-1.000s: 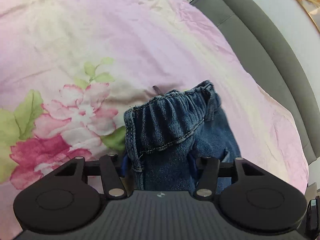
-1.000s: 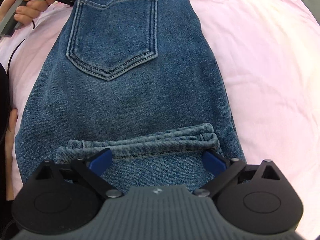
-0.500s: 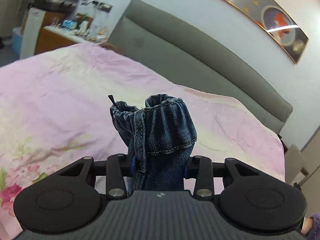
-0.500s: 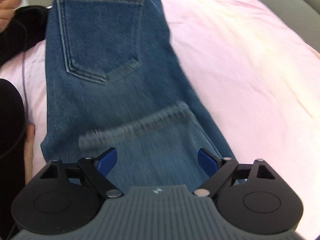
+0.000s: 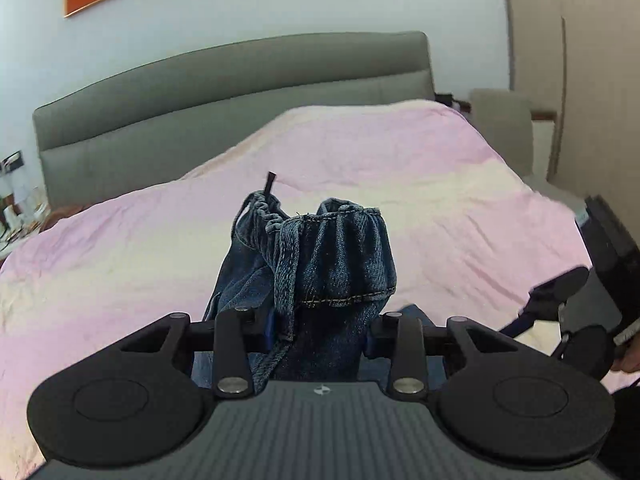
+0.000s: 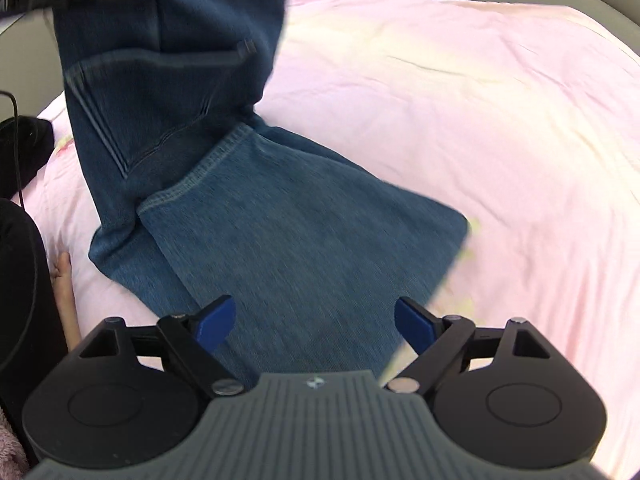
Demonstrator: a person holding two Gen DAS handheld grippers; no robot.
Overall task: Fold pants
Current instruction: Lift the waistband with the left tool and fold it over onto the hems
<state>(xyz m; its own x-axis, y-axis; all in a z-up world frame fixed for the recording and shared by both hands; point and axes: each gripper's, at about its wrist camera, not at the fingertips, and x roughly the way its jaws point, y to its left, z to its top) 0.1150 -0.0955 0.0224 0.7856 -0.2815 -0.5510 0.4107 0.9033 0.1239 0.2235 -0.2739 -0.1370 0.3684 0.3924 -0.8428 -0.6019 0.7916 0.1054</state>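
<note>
Your left gripper [image 5: 320,332] lifts the jeans [image 6: 280,240] by the gathered waistband [image 5: 340,256] while the right one hangs open above them.

The denim rises from the pink bedsheet [image 6: 480,120]: the waist end is pinched up, the back pocket [image 6: 160,100] hangs tilted, and the leg end lies flat on the bed. Your left jaws have just been closing and clamp the bunched elastic waist, pointing slightly down toward the grey headboard [image 5: 200,92]. Your right gripper [image 6: 316,320] tips steeply down over the flat leg, blue pads [image 6: 216,320] wide apart, touching no cloth.
</note>
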